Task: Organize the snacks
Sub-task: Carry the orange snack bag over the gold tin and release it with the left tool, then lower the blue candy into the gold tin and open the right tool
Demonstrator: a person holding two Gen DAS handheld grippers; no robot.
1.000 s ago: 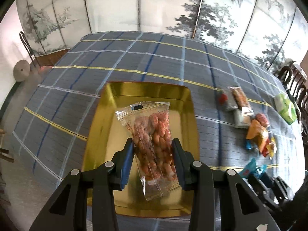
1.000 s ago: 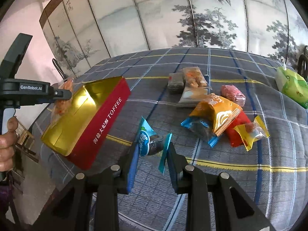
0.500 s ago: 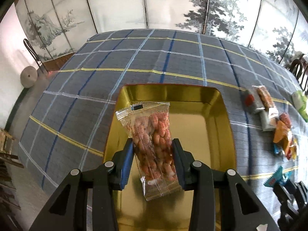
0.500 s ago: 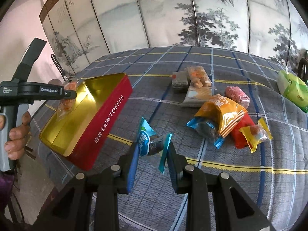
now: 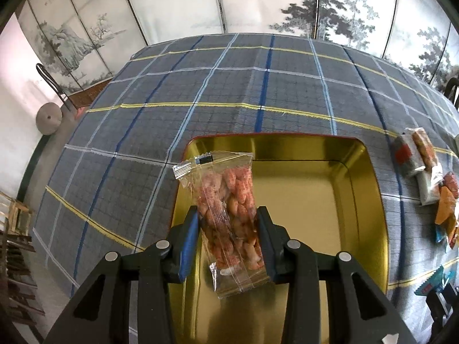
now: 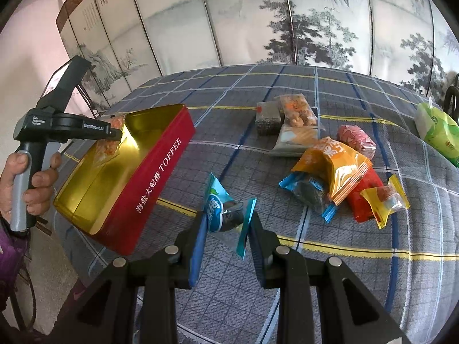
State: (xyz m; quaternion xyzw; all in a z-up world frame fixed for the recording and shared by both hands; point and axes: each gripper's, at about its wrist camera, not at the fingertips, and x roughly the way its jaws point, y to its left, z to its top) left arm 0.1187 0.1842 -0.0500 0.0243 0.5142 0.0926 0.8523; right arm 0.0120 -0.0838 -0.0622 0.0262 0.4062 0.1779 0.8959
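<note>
You are working in a home, most likely a dining or sitting room. Across the top of both frames a folding screen (image 6: pixel 258 23) painted with ink landscapes of pines and misty hills stands behind the desk (image 5: pixel 229 86), which is covered by a grey plaid cloth with yellow and blue lines. At the right edge of the frame a dark wooden chair back (image 6: pixel 451 97) shows, and a pack of tissues (image 6: pixel 436 132) lies near it. At the left of the frame you see a pale plastered wall (image 5: pixel 20 86) and a bare floor (image 5: pixel 37 272), with wooden furniture (image 5: pixel 14 220) at the edge.
</note>
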